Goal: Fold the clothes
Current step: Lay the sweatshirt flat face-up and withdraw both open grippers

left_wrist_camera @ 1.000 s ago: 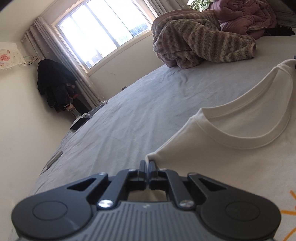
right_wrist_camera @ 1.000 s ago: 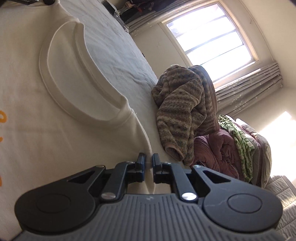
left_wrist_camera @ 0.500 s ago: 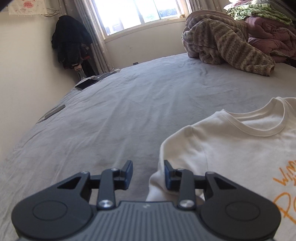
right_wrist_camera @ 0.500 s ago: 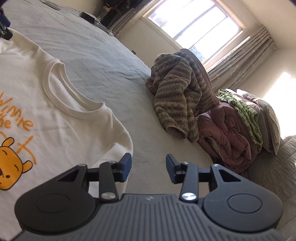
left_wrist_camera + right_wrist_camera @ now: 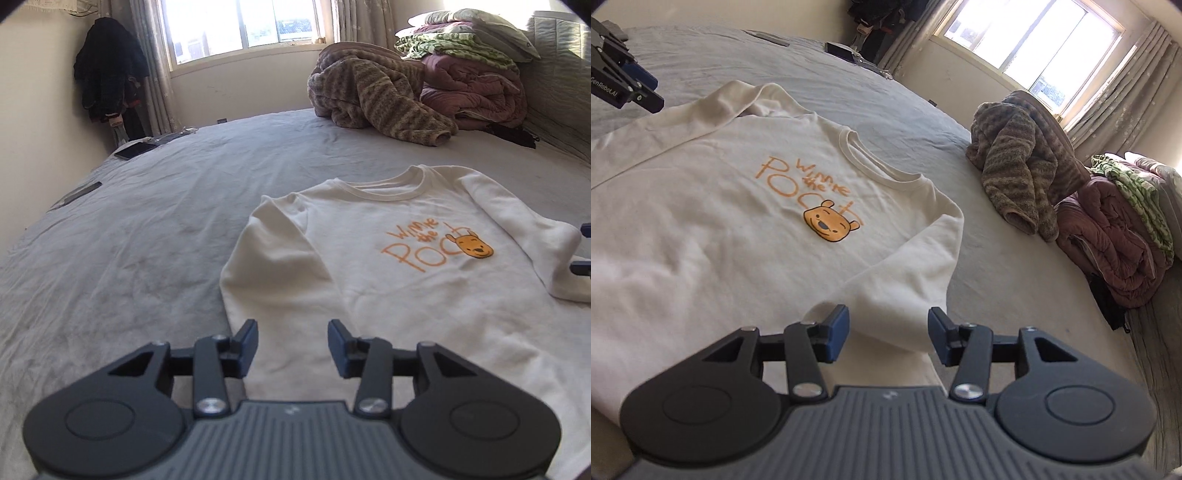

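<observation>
Here, a cream sweatshirt (image 5: 388, 280) lies front-up on the grey bed (image 5: 155, 221), its orange bear print (image 5: 827, 225) facing upward and both sleeves folded inward over the body. The left claw (image 5: 291, 345) hovers above the garment's left edge with fingers spread, gripping nothing. The right claw (image 5: 888, 334) hovers over the folded right sleeve (image 5: 905, 273), likewise spread and empty. Beyond the collar, a striped brown blanket (image 5: 373, 99) lies bunched beside stacked maroon bedding (image 5: 476, 92). A window (image 5: 240, 26) lights the far wall.
</observation>
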### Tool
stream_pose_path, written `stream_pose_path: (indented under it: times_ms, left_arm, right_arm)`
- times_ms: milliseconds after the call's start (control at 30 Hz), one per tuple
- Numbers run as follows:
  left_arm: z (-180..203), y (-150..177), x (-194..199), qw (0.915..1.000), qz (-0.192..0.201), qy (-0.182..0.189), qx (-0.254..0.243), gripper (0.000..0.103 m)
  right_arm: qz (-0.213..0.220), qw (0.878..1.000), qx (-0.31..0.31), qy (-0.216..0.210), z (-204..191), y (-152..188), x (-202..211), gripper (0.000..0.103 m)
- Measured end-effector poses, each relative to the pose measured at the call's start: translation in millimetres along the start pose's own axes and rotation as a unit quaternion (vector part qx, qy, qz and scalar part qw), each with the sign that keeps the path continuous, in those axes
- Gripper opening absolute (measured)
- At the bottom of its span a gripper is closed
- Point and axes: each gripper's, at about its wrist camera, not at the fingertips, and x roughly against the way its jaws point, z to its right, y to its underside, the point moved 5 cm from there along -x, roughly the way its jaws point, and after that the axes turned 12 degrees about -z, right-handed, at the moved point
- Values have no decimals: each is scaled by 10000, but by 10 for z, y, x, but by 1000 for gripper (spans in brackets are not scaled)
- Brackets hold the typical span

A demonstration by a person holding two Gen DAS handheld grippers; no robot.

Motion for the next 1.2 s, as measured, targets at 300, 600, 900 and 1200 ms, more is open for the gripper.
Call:
stream_pose_path:
  times_ms: [300, 600, 900, 1200]
  left_arm:
    - [432, 483, 101, 9986, -81, 373, -362, 50]
    - [387, 609, 74, 9986, -34, 220, -483, 37]
    - [206, 619, 112, 9993, 126, 3, -343, 4]
    - [-782, 304, 348, 9894, 681, -758, 1039, 3]
  right_arm:
    - [-342, 9989, -151, -294, -215, 254, 27, 51]
    - [-461, 9983, -347, 6, -310, 375, -20, 25]
    - [-470, 9966, -257, 633, -202, 409, -85, 1]
    - [-627, 9957, -505, 452, -14, 544, -110, 15]
